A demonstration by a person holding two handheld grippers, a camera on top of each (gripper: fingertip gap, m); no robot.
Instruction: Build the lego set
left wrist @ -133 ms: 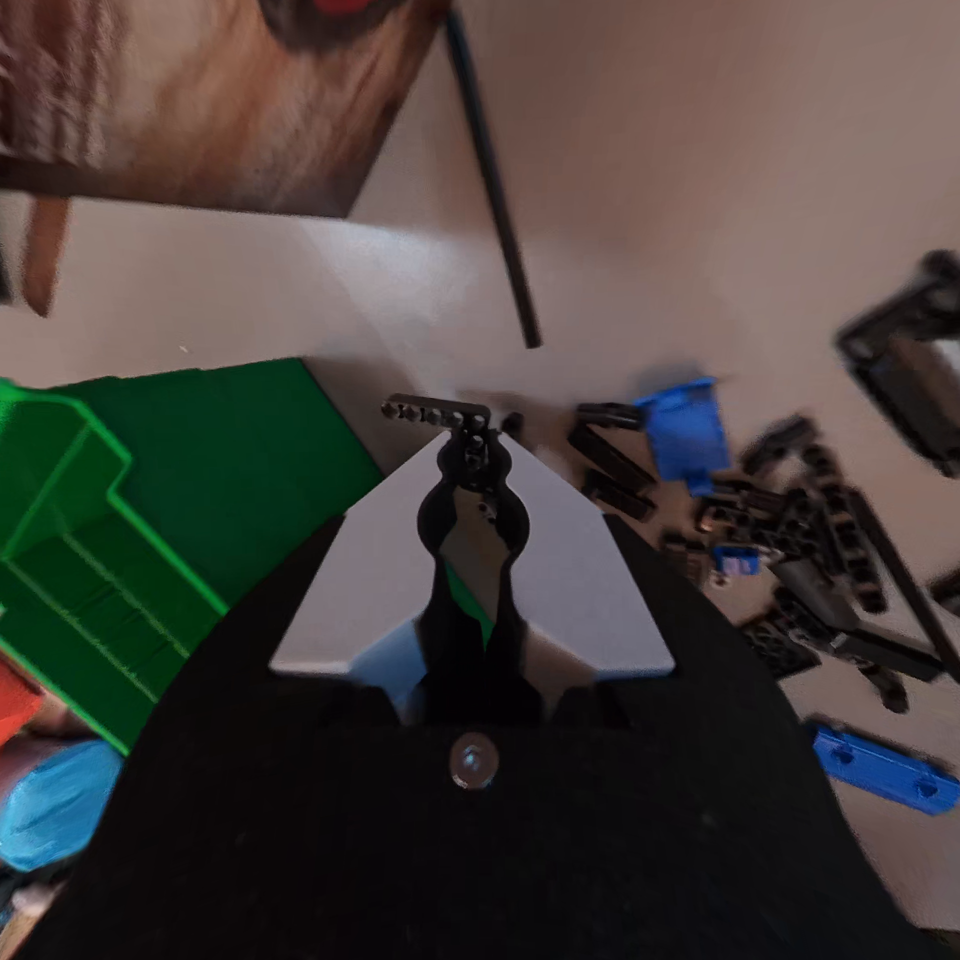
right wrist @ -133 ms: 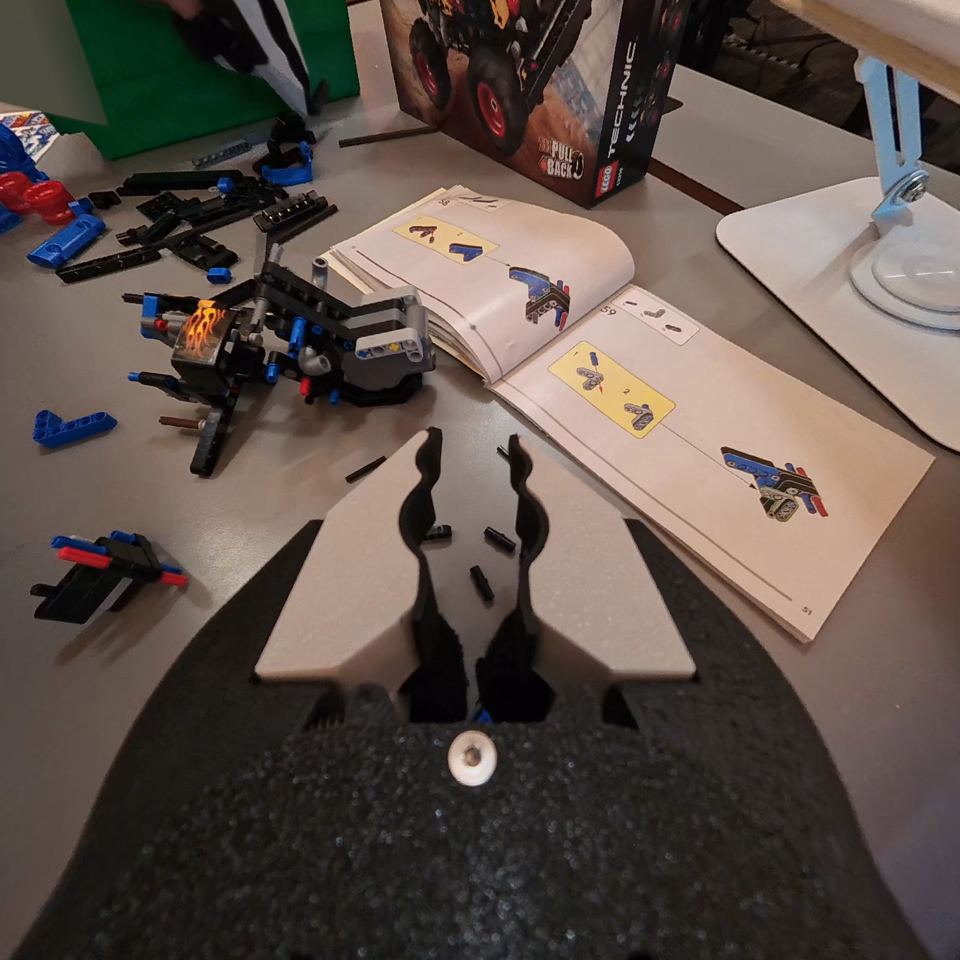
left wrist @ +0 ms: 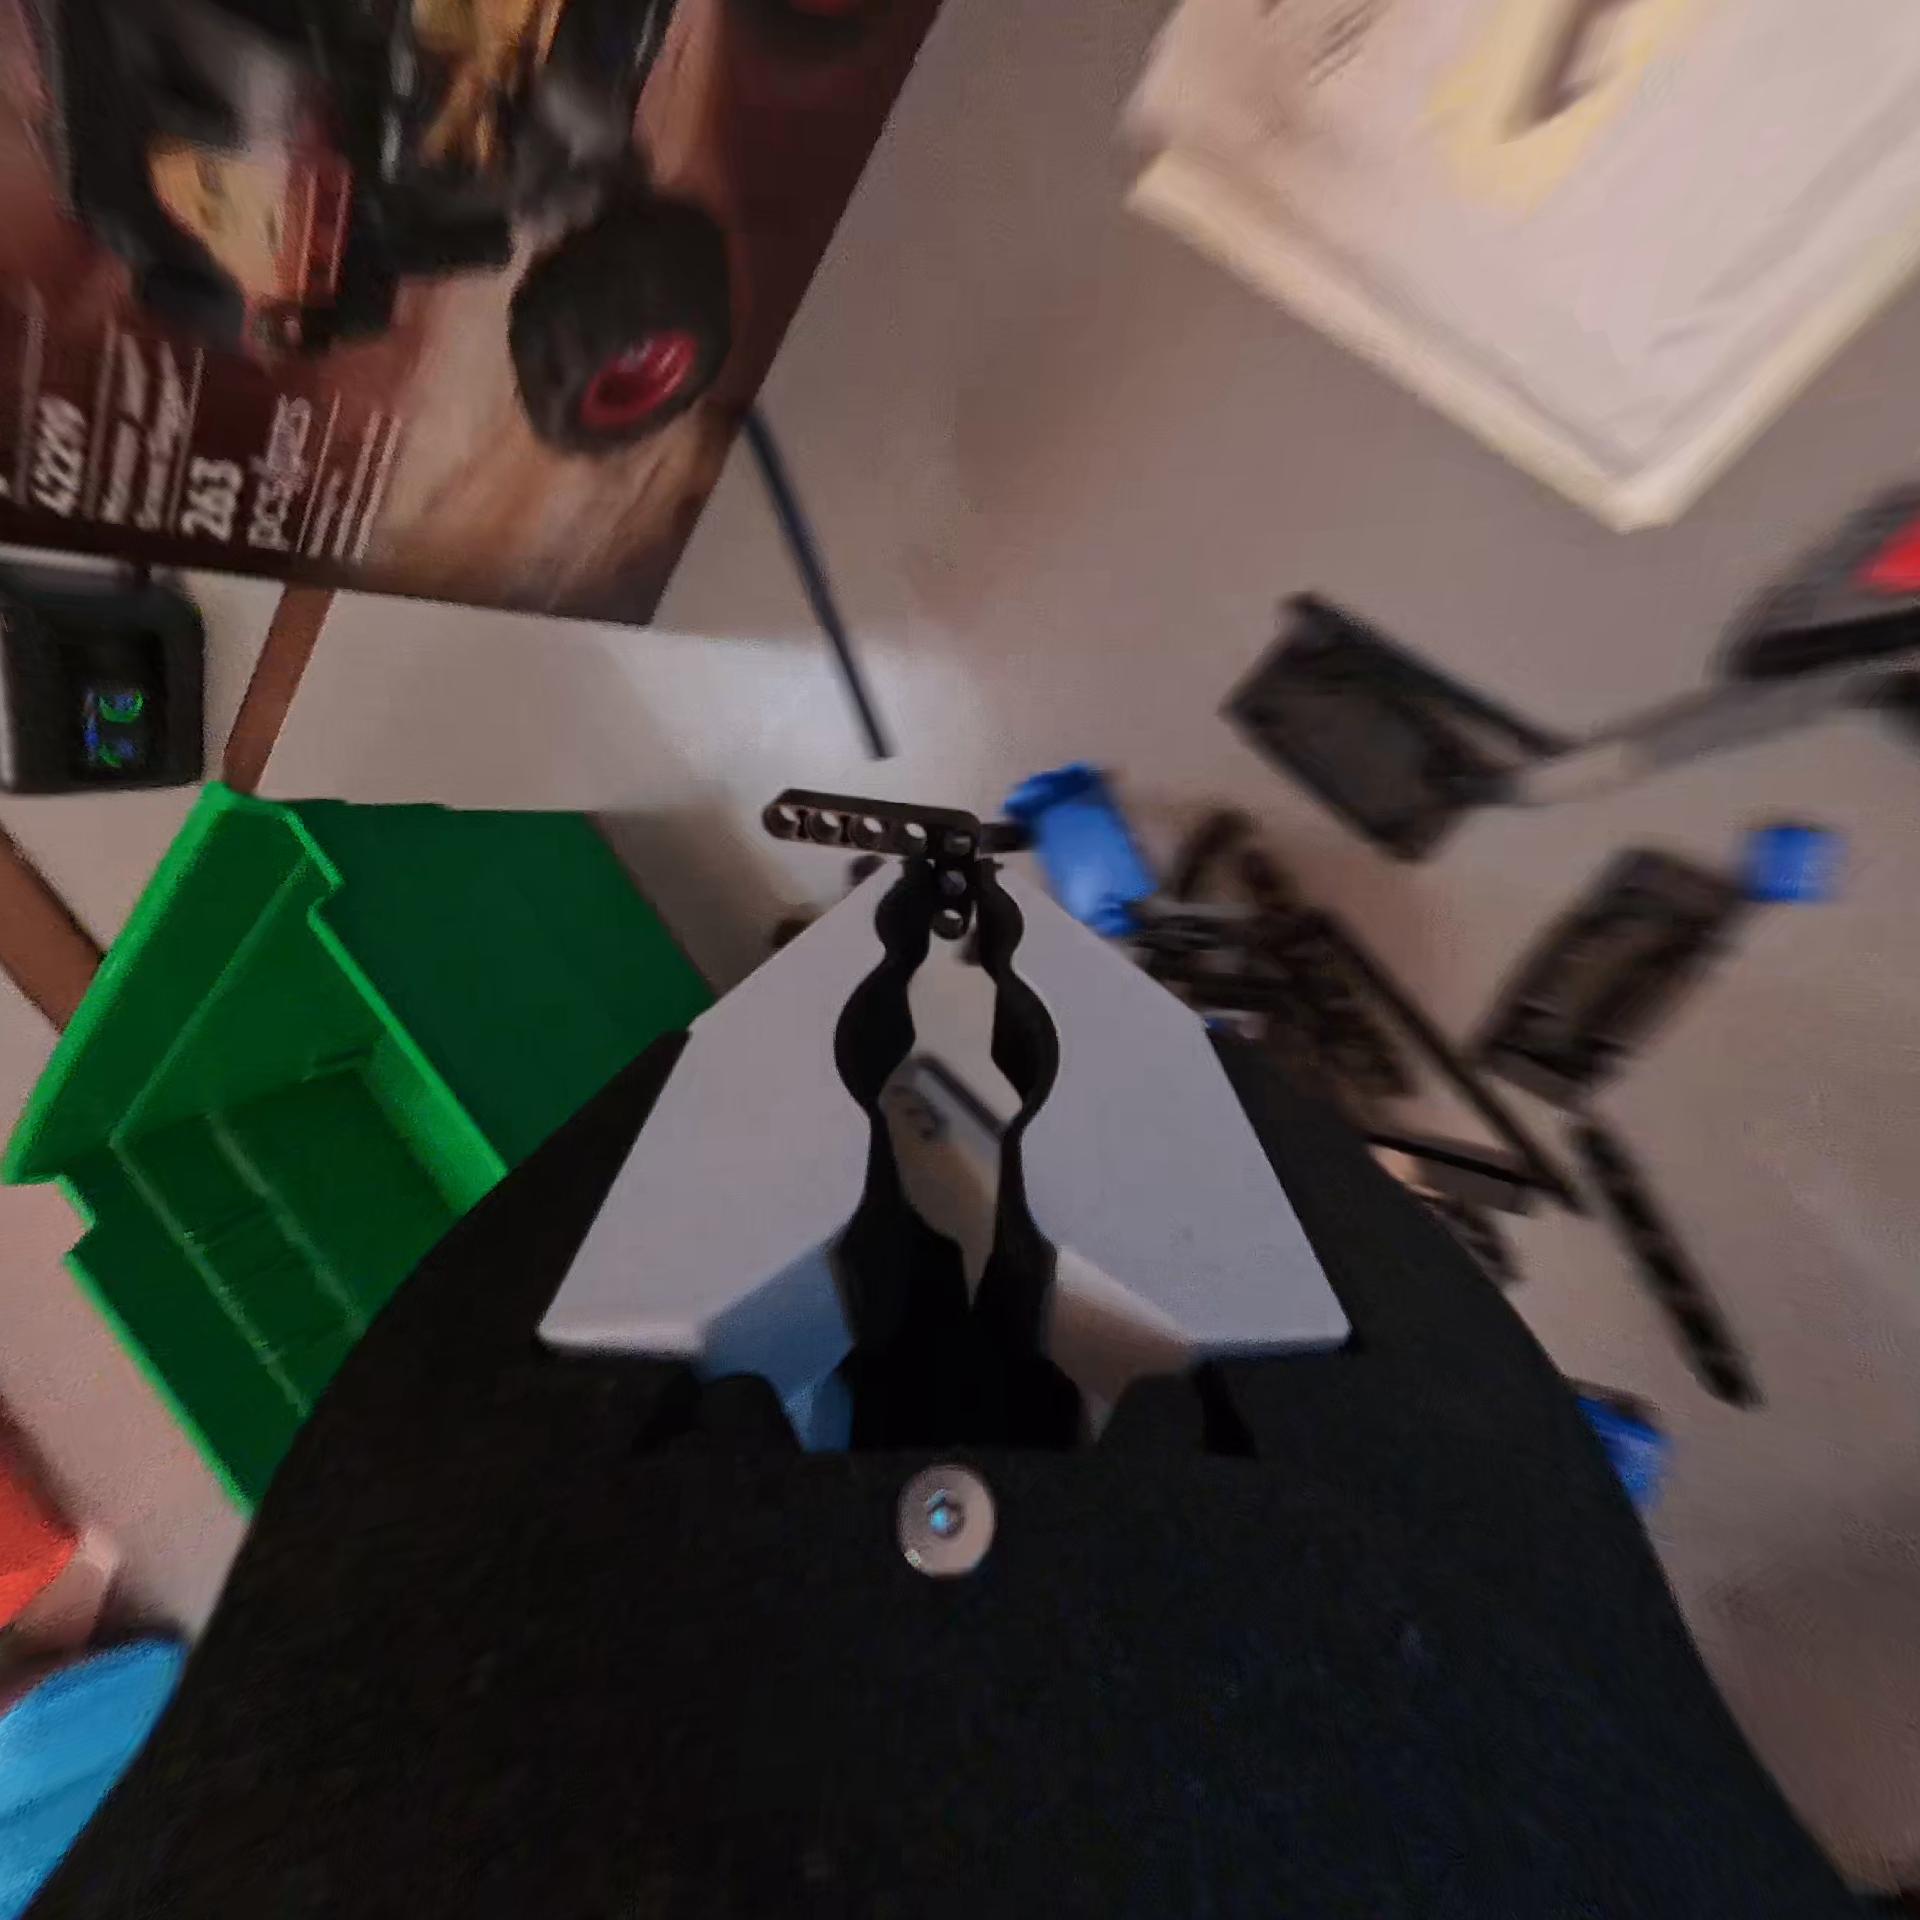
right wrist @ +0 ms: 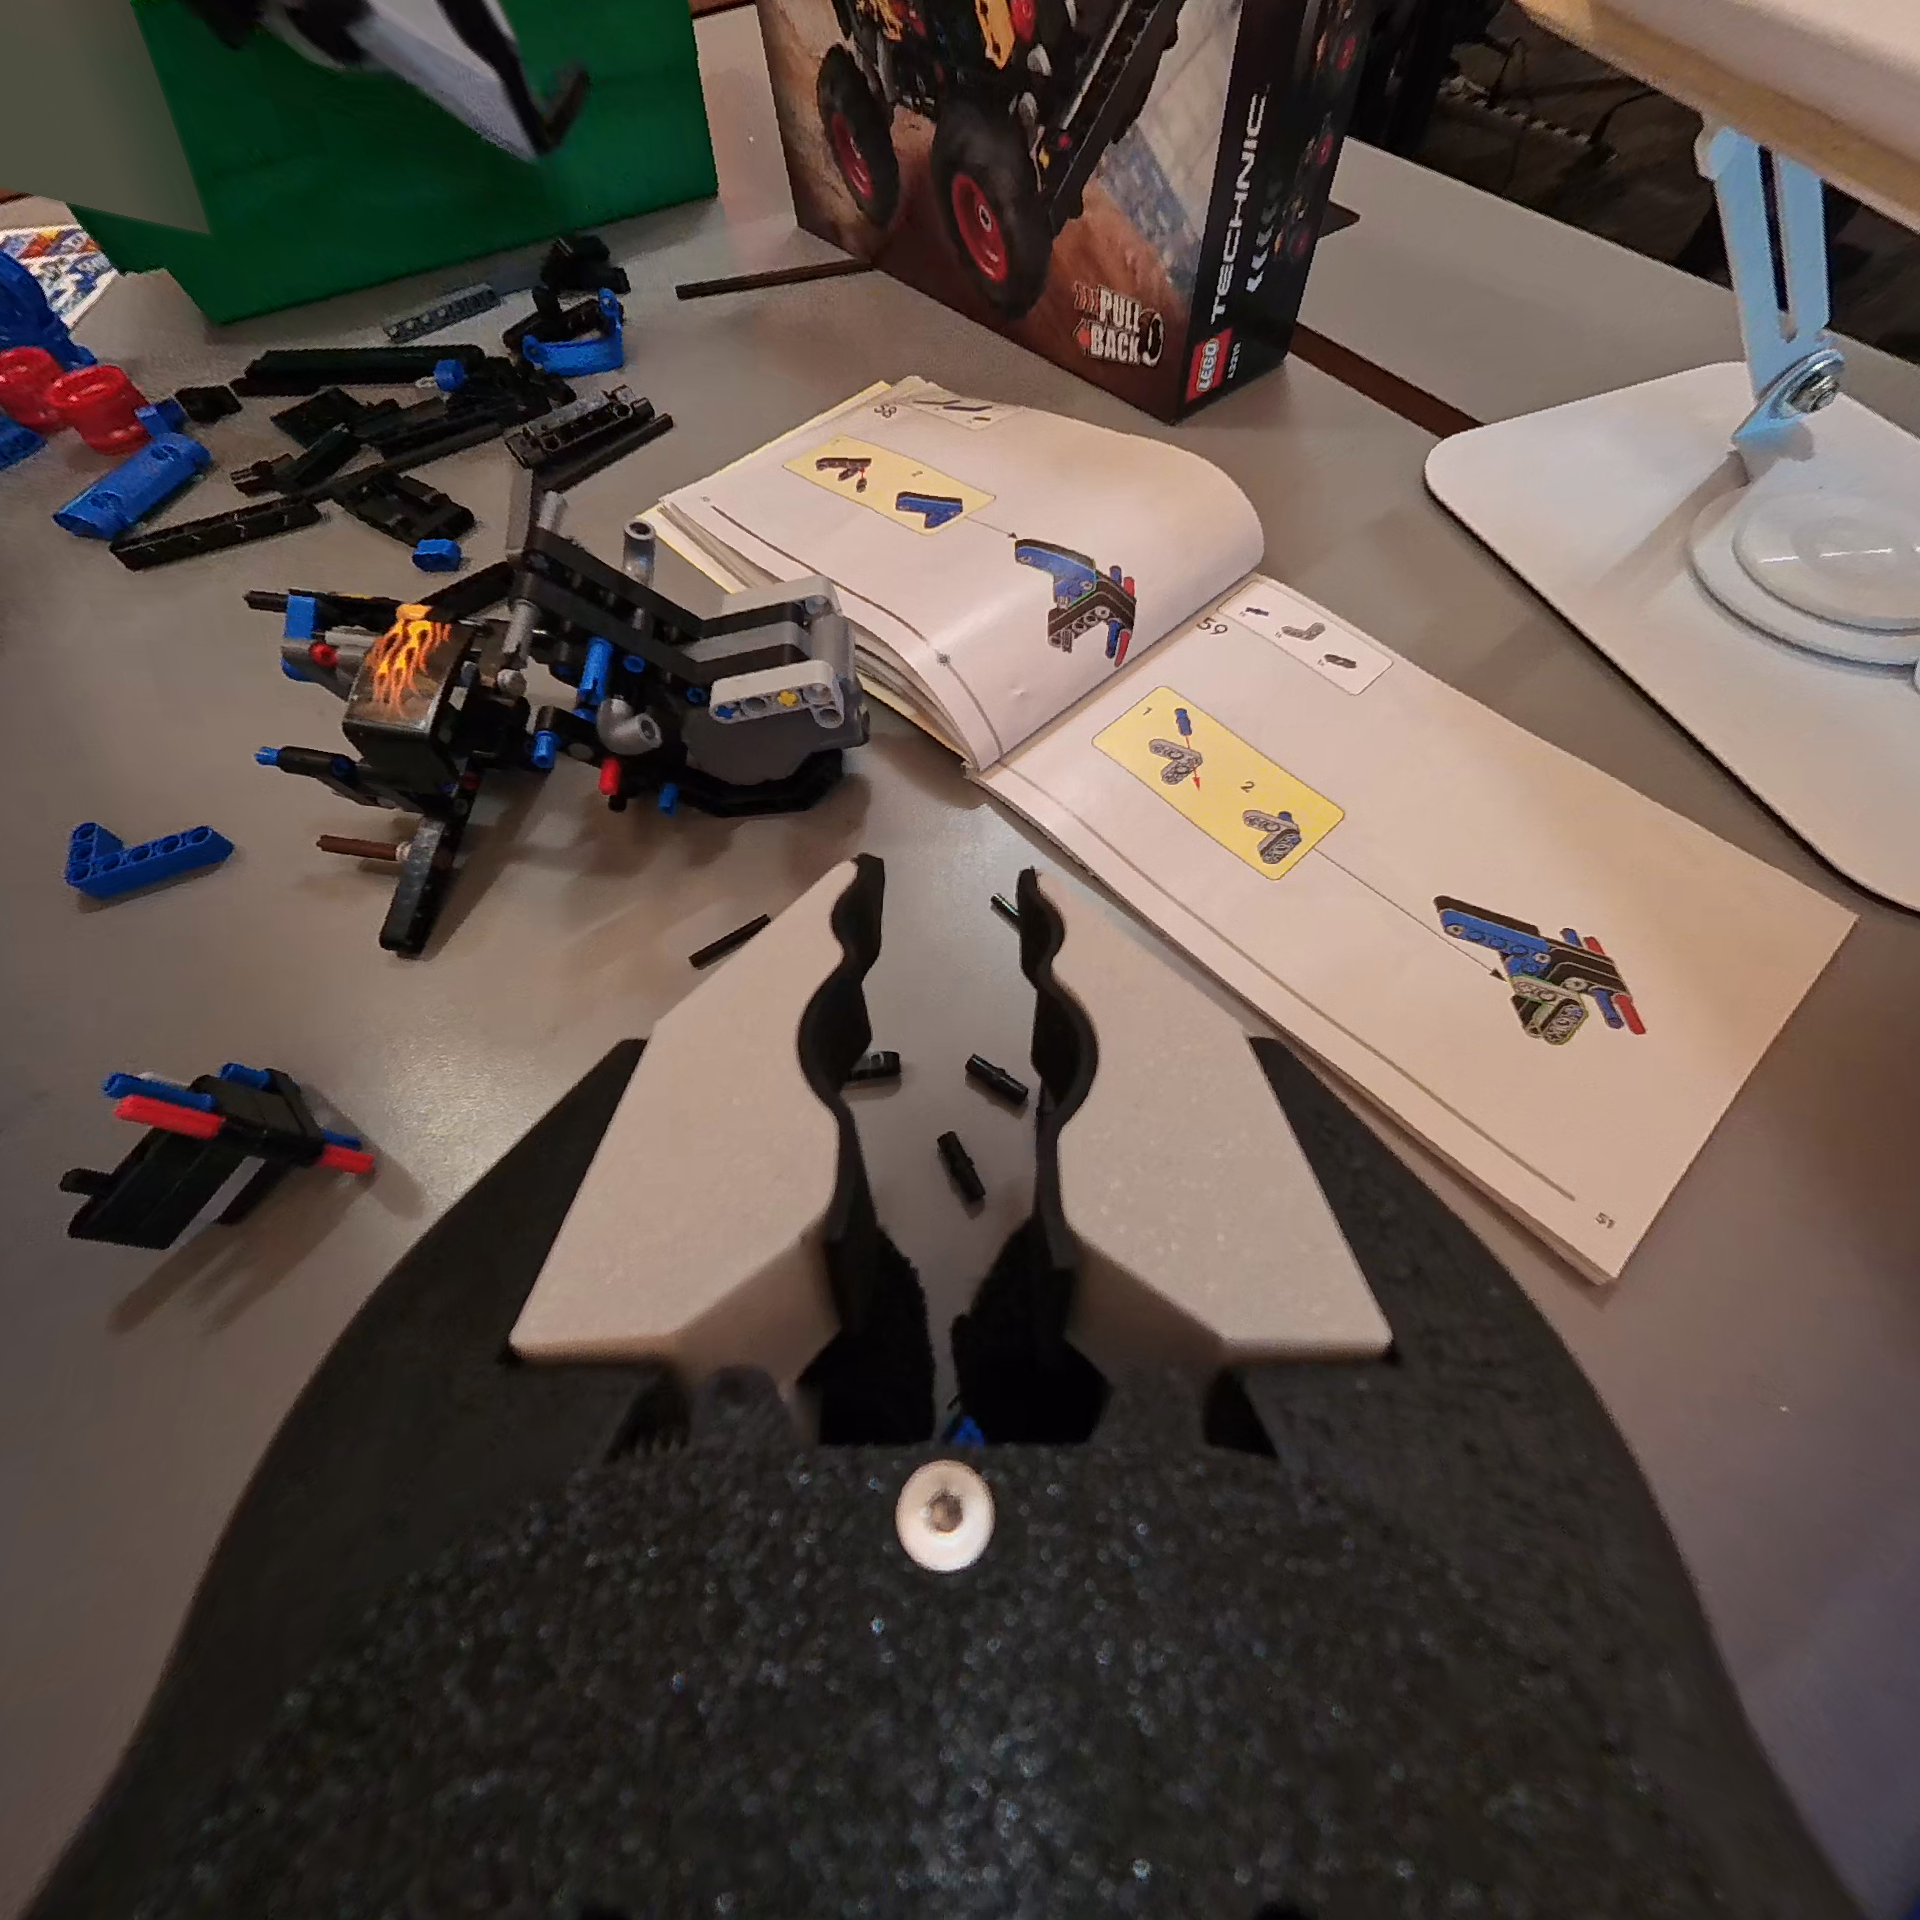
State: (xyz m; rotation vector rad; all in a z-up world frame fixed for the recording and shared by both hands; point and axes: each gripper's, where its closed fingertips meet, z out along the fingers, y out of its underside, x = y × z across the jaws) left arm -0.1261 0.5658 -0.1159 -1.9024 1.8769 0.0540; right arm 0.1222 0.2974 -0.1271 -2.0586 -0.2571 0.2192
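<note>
The left gripper point(left wrist: 948, 883) has its jaws clamped on a black L-shaped beam point(left wrist: 883, 836), held above the surface point(left wrist: 1039, 540) beside the green bin point(left wrist: 343, 1039), whose contents are blurred. The right gripper point(right wrist: 948, 904) hangs with jaws parted around nothing, over three small black pins point(right wrist: 961, 1166) near the half-built model point(right wrist: 582, 686).

Left wrist view: steep downward, close over table point(left wrist: 1039, 520). Right: low, forward. Shared: set box point(right wrist: 1039, 156), green bin point(left wrist: 364, 987).

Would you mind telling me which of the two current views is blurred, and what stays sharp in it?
Left wrist view: motion-smeared background, yet the left gripper and its black beam stay crisp. Right wrist view: sharp throughout, from the instruction booklet to the right gripper.
</note>
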